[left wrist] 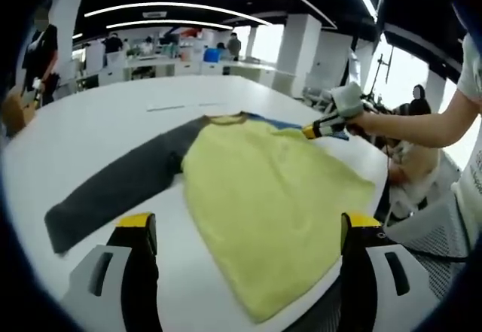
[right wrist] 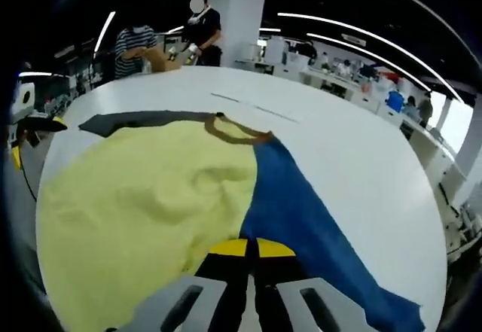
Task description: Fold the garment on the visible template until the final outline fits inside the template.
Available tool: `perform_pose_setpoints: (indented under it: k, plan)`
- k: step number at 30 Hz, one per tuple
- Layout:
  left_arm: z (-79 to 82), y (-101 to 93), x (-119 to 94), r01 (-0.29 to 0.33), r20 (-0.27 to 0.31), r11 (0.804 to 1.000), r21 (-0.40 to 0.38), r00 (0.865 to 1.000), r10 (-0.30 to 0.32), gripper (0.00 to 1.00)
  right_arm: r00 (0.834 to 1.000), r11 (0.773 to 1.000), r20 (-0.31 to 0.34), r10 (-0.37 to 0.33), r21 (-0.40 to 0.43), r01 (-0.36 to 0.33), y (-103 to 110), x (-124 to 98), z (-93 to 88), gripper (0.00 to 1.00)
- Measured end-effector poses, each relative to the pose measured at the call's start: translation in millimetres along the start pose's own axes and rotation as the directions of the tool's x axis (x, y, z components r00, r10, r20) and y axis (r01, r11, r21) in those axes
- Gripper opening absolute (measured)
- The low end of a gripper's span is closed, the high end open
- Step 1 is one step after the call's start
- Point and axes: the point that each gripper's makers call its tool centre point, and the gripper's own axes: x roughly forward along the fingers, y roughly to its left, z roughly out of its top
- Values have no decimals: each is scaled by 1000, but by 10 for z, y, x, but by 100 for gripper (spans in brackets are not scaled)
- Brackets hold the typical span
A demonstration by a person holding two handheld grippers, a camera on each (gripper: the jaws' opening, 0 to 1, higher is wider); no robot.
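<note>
A long-sleeved garment (left wrist: pixel 263 196) lies flat on a big white table (left wrist: pixel 90 132): pale yellow body, mustard neckband, one dark grey sleeve (left wrist: pixel 113 185) stretched straight out to the side. In the left gripper view the body spreads toward the near table edge, and its lower corner looks to reach or slightly overhang that edge, though the curved lens makes this hard to judge. A blue sheet, likely the template (right wrist: pixel 301 219), lies under the garment on the opposite side from the grey sleeve, showing as a long blue wedge in the right gripper view and as a thin blue strip by the collar in the left gripper view.

The left gripper (left wrist: pixel 248 230) hovers over the near hem with its yellow-tipped jaws spread wide apart, nothing between them, one over bare table and the other near the garment's edge.

The right gripper (right wrist: pixel 251 248) has its jaws pressed together, tips meeting just where the yellow cloth borders the blue; whether any fabric is pinched between them I cannot tell. In the left gripper view it comes in from the right at the shoulder beside the collar, held low and nearly level to the table by a bare forearm (left wrist: pixel 414 125) reaching across from a person in a white short-sleeved top.

Other people stand at desks well beyond the table.
</note>
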Motion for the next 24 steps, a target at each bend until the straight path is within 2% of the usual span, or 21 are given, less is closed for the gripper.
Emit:
perform_pose_setpoints:
  k: [6, 14, 16, 18, 20, 24]
  plan:
    - [2, -5, 5, 3, -3, 1000, 5, 1000, -3, 99, 999, 999, -33, -33, -28, 32, -81, 23, 24, 0]
    - [6, 6, 1, 2, -2, 1000, 6, 1000, -2, 99, 998, 999, -54, -43, -4, 43, -123, 67, -30, 0]
    - [1, 6, 2, 2, -3, 1000, 6, 1000, -2, 99, 998, 999, -52, -42, 28, 44, -112, 55, -26, 0]
    - [2, 8, 2, 1, -3, 1000, 6, 1000, -1, 99, 999, 995, -42, -30, 98, 34, -104, 36, -8, 0]
    - [2, 9, 2, 0, -3, 1000, 6, 1000, 0, 99, 999, 988, -40, -32, 150, 38, -130, -10, -2, 6]
    - [7, -2, 7, 4, -5, 1000, 12, 1000, -4, 99, 999, 983, -43, -31, 178, 38, -143, -154, -16, 21]
